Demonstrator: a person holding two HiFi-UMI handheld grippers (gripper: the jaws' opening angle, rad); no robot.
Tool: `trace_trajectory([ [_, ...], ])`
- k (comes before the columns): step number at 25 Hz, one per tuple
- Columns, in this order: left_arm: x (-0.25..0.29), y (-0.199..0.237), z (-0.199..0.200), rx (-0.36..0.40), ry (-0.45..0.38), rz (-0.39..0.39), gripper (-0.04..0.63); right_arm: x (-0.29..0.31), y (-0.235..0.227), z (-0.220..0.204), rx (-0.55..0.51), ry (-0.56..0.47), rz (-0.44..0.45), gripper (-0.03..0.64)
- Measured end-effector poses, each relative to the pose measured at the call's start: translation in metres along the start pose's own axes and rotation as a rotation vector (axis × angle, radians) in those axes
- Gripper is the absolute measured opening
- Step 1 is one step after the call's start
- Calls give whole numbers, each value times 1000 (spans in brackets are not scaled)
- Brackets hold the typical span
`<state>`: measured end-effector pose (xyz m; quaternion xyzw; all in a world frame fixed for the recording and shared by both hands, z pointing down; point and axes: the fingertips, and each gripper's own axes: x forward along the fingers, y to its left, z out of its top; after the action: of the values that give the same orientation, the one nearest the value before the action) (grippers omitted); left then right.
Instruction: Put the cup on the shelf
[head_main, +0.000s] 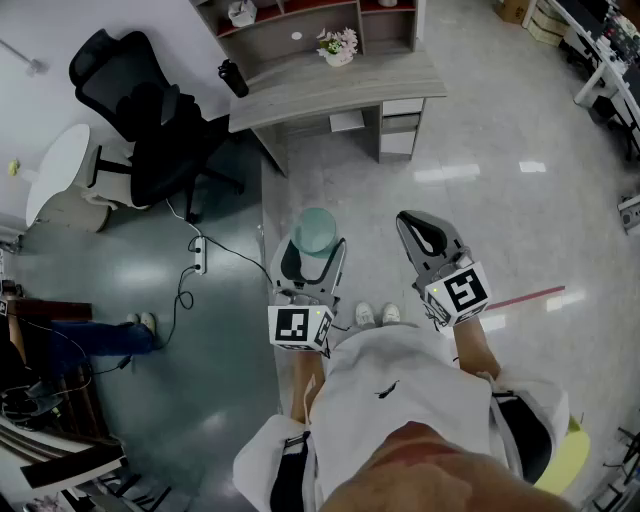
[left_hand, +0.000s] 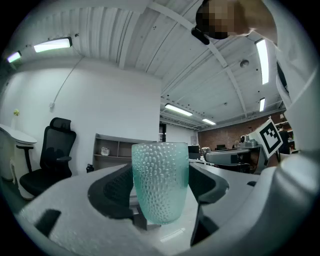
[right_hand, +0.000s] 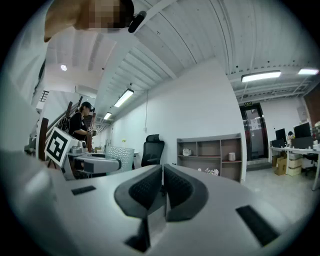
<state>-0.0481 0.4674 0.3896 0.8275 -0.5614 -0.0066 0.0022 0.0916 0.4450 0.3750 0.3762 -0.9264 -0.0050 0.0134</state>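
Cup: the cup is a translucent teal tumbler. Its wall is covered in small raised dimples and tapers to a rounded base. It stands upright at the centre of the left gripper view, and just left of centre in the head view.

Left gripper: the left gripper has a pale grey moulded body and is held level. Its dark, ribbed fingers stand wide apart and press on the cup's two sides, holding it clear of the floor.

Right gripper: the right gripper has the same grey shell. Its fingers are closed pad to pad with nothing between them. In the head view it sits right of centre, beside the left one.

Shelf: the shelf is an open unit of grey wood-look boards with reddish compartment floors. It sits at the top of the head view, well apart from the cup.

Surface: the surface is a grey wood-grain desk top just below the shelf. It carries a small flower pot and a black bottle.

Chair: the office chair is black with a mesh back, at the upper left.

Floor: the floor is glossy pale stone on the right and darker green-grey on the left.
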Motion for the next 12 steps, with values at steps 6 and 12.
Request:
trace_trajectory([
  [6,2,-23,-3,8,11,7,362,-19,-12,5,30,-45,3,35],
  [12,5,-40,-1,11,5,25,362,-29,-21,3,25,-45,33,35],
])
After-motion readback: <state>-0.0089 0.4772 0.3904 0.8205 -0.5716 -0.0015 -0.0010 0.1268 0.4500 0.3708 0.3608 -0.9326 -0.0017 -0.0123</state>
